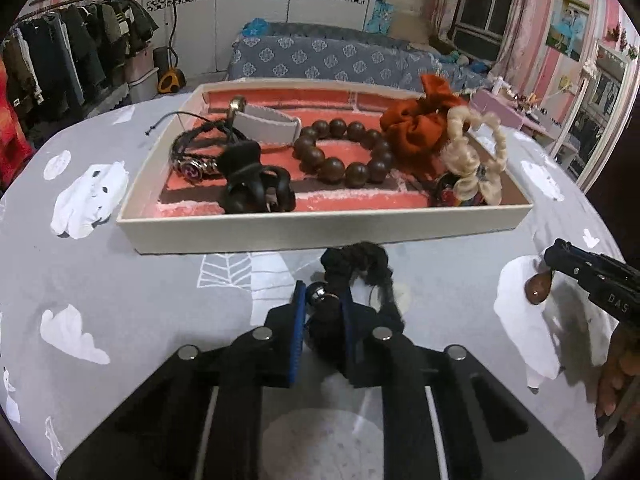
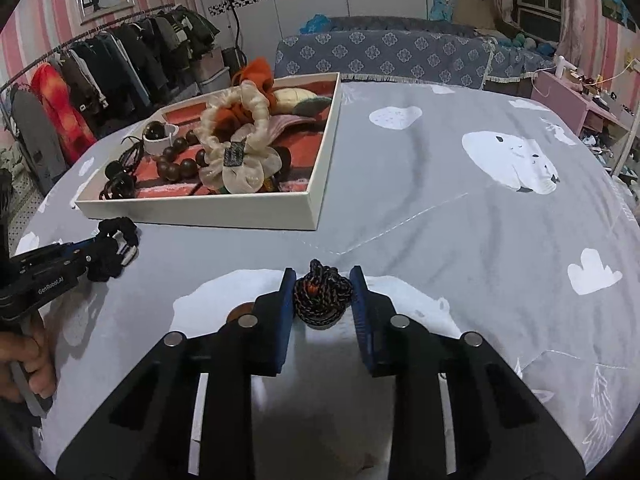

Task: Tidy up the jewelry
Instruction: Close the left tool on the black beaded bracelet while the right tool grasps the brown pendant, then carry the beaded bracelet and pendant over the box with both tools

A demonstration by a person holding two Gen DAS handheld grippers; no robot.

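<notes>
A shallow white tray (image 1: pixel 320 229) with a red lining holds a brown bead bracelet (image 1: pixel 344 152), an orange scrunchie (image 1: pixel 416 124), a cream scrunchie (image 1: pixel 480 156), a black hair claw (image 1: pixel 256 188) and dark cord bracelets (image 1: pixel 200 152). My left gripper (image 1: pixel 323 300) is shut on a black scrunchie (image 1: pixel 360 264) just in front of the tray's near wall. My right gripper (image 2: pixel 323 296) closes around a bundled dark braided cord (image 2: pixel 322 298) with a brown pendant (image 1: pixel 538 288), resting on the cloth.
The grey cloth (image 2: pixel 440 184) with white bear prints covers the round table. The tray (image 2: pixel 316 184) lies left of the right gripper. A blue patterned sofa (image 1: pixel 320 56) and a clothes rack (image 1: pixel 60 48) stand beyond the table.
</notes>
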